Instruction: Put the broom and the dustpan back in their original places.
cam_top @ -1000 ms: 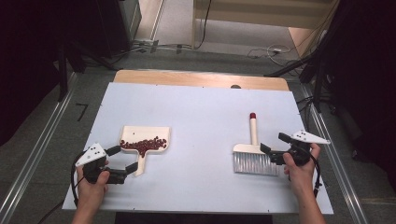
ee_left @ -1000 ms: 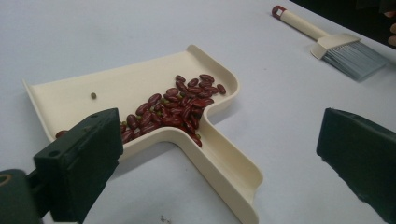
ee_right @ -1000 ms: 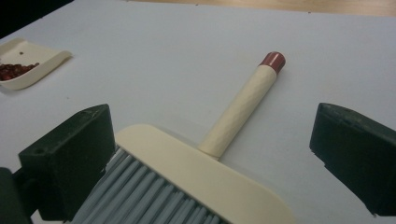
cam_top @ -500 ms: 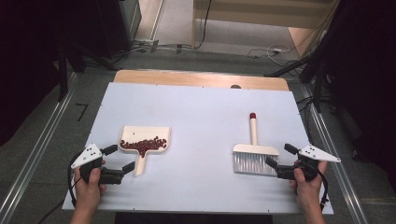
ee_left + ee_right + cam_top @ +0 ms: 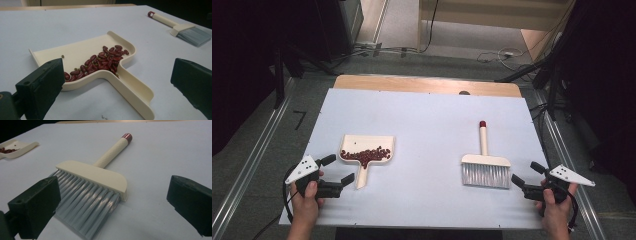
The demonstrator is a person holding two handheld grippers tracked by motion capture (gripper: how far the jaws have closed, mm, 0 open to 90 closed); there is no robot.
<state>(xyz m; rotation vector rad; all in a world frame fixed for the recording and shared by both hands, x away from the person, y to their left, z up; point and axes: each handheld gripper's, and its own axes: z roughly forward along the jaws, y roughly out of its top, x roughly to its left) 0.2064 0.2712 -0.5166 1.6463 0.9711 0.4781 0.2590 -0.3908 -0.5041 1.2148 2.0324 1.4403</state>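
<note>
A cream dustpan (image 5: 353,145) lies on the white tabletop at the left, its short handle toward the near edge, with a heap of red beans (image 5: 368,155) in it. My left gripper (image 5: 339,168) stands open just near-left of that handle, touching nothing. In the left gripper view the dustpan (image 5: 82,53) and beans (image 5: 103,62) lie between and beyond the open jaws. A cream hand brush (image 5: 485,161) with grey bristles and a red-tipped handle lies at the right, bristles toward me. My right gripper (image 5: 526,173) is open beside the bristles' right corner, apart from them. The brush (image 5: 100,176) fills the right gripper view.
The white tabletop (image 5: 432,115) ends in a wooden strip (image 5: 427,84) at the far side. Metal rails run along both sides of the table, with cables on the floor beyond. The brush (image 5: 186,32) appears far right in the left gripper view, the dustpan (image 5: 17,147) far left in the right one.
My right gripper has drawn back from the brush toward the near right corner, open and empty. The left hand has drifted slightly left. Dustpan and brush lie where they were.
</note>
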